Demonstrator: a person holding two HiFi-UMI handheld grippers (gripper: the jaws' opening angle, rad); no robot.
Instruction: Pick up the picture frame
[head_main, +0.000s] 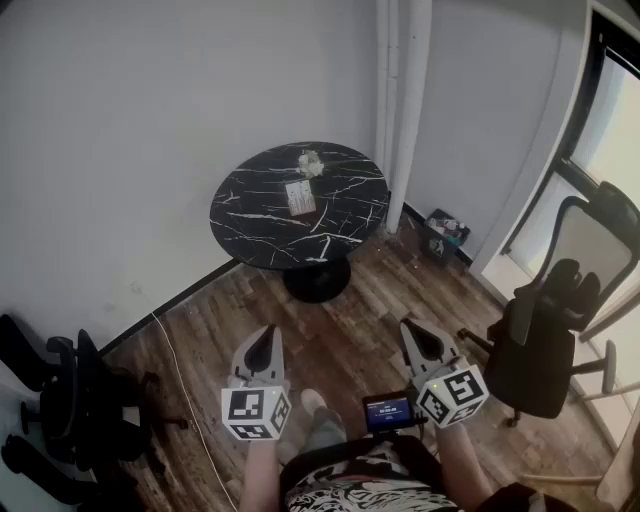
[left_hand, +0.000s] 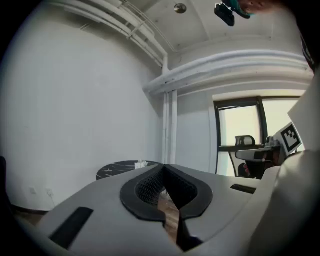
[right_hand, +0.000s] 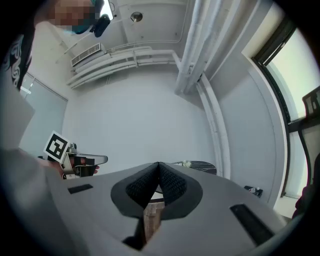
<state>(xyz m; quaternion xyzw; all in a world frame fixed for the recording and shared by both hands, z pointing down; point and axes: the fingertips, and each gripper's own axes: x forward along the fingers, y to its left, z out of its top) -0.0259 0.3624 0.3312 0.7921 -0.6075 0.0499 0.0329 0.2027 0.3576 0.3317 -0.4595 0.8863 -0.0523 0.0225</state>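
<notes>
The picture frame (head_main: 301, 197) is small and brownish. It lies flat near the middle of a round black marble table (head_main: 250, 225) across the room, beside a crumpled white object (head_main: 311, 163). My left gripper (head_main: 264, 334) and right gripper (head_main: 411, 329) are held side by side over the wooden floor, well short of the table. Both point toward it with jaws shut and nothing between them. In the left gripper view the table (left_hand: 116, 169) shows far off behind the shut jaws of the left gripper (left_hand: 163, 168). The right gripper view shows the table (right_hand: 199, 165) beyond the right gripper (right_hand: 159, 165).
White pipes (head_main: 402, 90) run down the wall behind the table. A small bin (head_main: 443, 232) sits by the wall. A black office chair (head_main: 556, 335) stands at the right near the window, with more dark chairs (head_main: 60, 415) at the left. A cable (head_main: 185, 385) crosses the floor.
</notes>
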